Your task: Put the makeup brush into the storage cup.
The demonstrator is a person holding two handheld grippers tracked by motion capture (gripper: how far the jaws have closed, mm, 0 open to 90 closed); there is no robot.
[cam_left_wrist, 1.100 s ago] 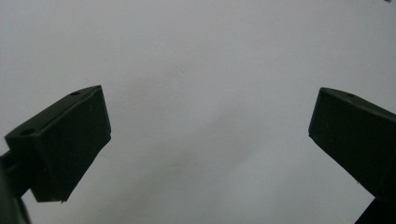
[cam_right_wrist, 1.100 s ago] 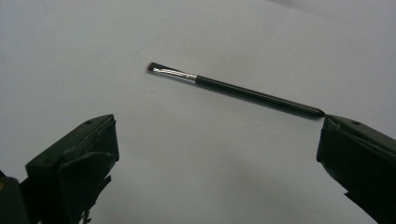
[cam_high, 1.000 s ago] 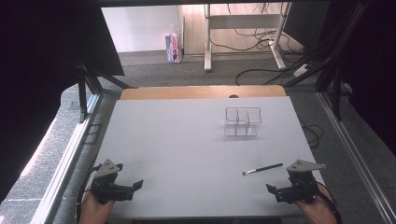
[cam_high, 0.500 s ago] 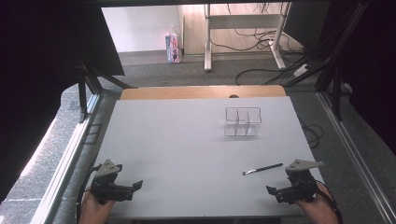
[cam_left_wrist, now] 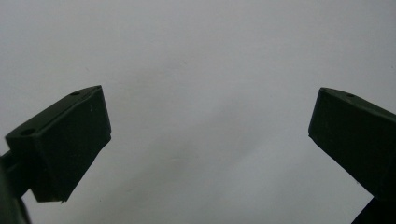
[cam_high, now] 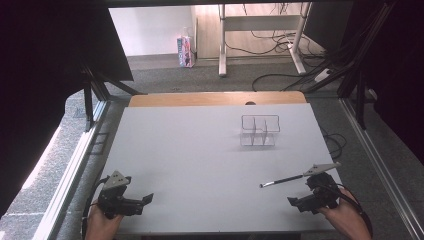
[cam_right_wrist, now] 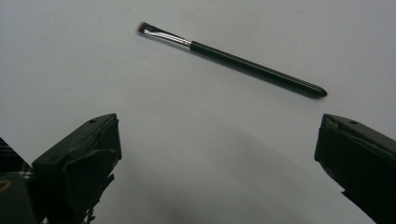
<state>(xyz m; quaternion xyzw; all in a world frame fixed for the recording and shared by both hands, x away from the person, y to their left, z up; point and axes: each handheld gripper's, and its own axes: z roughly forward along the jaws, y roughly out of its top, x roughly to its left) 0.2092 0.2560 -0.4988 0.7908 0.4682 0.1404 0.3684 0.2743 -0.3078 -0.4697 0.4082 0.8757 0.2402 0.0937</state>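
Nothing had shifted since a second earlier: right gripper (cam_high: 295,202) and left gripper (cam_high: 146,200) rested spread wide near the table's (cam_high: 200,150) front edge, brush (cam_right_wrist: 231,58) lying untouched ahead.

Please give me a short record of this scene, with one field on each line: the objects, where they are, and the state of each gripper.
surface: white table
brush: thin black makeup brush, lying flat, near the right gripper, not held
organizer: clear divided box, far right part of the table, looks empty
left gripper: open, over bare table
right gripper: open, short of the brush, not touching it
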